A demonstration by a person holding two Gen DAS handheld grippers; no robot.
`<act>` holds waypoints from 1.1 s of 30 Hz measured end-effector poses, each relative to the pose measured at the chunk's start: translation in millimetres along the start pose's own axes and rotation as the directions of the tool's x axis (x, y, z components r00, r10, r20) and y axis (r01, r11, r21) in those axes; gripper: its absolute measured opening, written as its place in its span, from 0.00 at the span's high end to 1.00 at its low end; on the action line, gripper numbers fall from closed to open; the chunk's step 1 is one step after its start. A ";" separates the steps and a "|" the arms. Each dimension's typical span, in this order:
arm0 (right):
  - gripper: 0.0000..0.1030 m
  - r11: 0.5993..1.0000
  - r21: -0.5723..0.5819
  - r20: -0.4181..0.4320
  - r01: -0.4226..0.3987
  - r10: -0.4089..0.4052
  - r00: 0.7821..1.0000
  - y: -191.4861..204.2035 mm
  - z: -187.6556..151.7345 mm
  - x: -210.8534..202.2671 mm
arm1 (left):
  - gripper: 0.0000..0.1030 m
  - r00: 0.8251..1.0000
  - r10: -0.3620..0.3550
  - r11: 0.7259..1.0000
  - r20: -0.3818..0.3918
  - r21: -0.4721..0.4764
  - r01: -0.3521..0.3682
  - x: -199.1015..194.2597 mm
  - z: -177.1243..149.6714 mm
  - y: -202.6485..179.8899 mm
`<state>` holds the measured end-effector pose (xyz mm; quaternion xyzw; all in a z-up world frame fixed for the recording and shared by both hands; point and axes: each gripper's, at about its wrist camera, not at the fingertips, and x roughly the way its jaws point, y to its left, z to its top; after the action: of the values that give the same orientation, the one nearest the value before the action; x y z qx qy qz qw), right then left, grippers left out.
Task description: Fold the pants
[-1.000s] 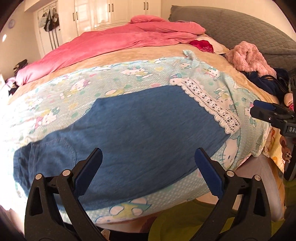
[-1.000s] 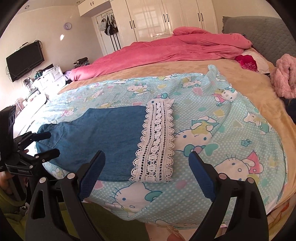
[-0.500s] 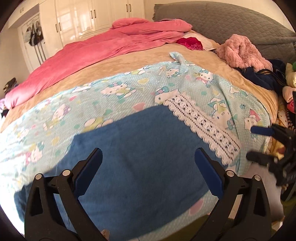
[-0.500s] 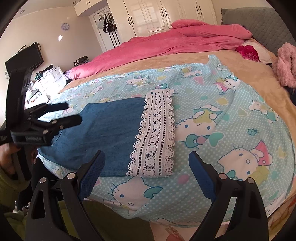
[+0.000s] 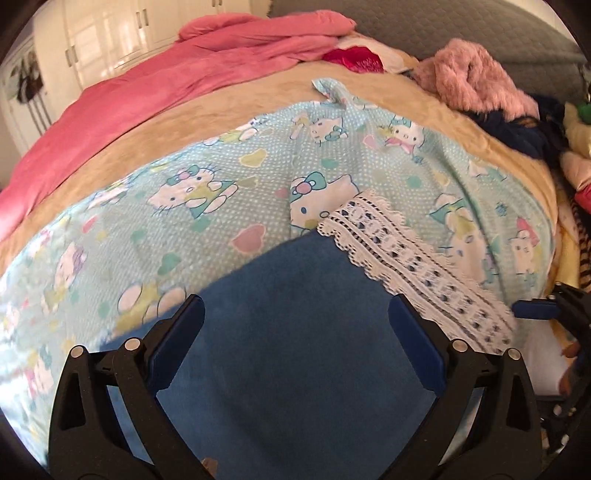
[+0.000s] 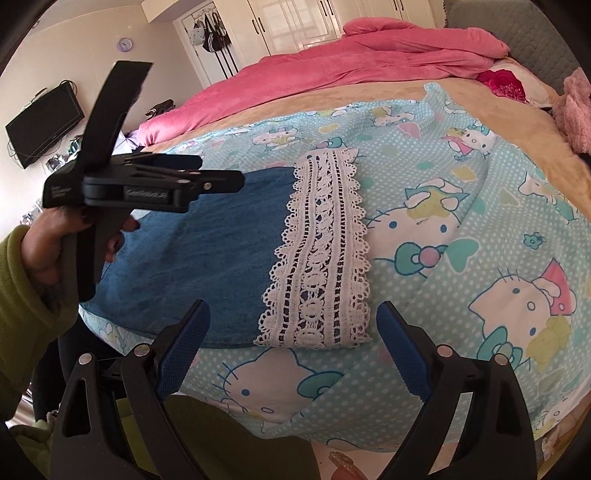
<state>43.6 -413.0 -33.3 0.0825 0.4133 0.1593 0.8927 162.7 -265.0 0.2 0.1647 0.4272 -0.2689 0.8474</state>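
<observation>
Since 1 second ago the left tool (image 5: 295,339) has closed in over the blue denim lace-hemmed pants (image 6: 221,258) flat on the bed's cartoon-print sheet (image 6: 461,229), both tools spread and empty; soft, limp cloth, best pinched at the lace hem (image 6: 321,251) and the waist end.

I am working in a home bedroom — a wide bed (image 6: 524,122) with a cartoon-cat print sheet (image 6: 461,206) and a pink duvet (image 6: 332,70) pushed to its far side. Behind it I see white wardrobe doors (image 6: 295,22), bags hung on a door (image 6: 212,31), a wall-mounted television (image 6: 44,123) and a small wall clock (image 6: 124,44) — domestic furnishings throughout. A grey quilted headboard (image 5: 461,33) stands at the bed's right.
</observation>
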 end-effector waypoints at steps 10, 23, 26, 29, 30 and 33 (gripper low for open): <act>0.12 0.998 0.060 -0.040 -0.023 0.025 0.999 -3.8 4.3 21.5 | 0.09 0.993 -0.076 0.997 -0.088 0.004 0.076 54.9 23.8 20.8; 0.43 0.992 0.118 -0.035 -0.053 0.057 0.998 -7.5 16.8 37.8 | 0.53 0.956 -0.262 0.964 -0.133 -0.083 0.252 84.3 26.7 29.6; 0.63 0.991 0.108 -0.040 -0.081 0.086 0.996 -4.9 20.0 43.3 | 0.75 0.947 -0.294 0.955 -0.126 -0.086 0.285 79.6 23.9 25.2; 0.70 0.992 0.091 -0.035 -0.090 0.093 0.995 0.4 25.3 44.6 | 0.89 0.953 -0.282 0.958 -0.114 -0.084 0.274 76.4 23.7 22.8; 0.71 0.992 0.081 -0.029 -0.093 0.095 0.995 3.8 27.8 42.8 | 0.91 0.955 -0.277 0.959 -0.102 -0.089 0.269 74.0 22.9 24.5; 0.72 0.995 0.029 0.001 -0.099 0.099 0.995 18.4 36.3 34.0 | 0.95 0.948 -0.314 0.943 -0.058 -0.133 0.304 67.6 19.3 34.3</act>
<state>88.0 -384.3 -29.0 0.1156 0.4113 0.1974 0.8823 228.6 -268.7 -41.8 0.0539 0.4961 -0.3651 0.7859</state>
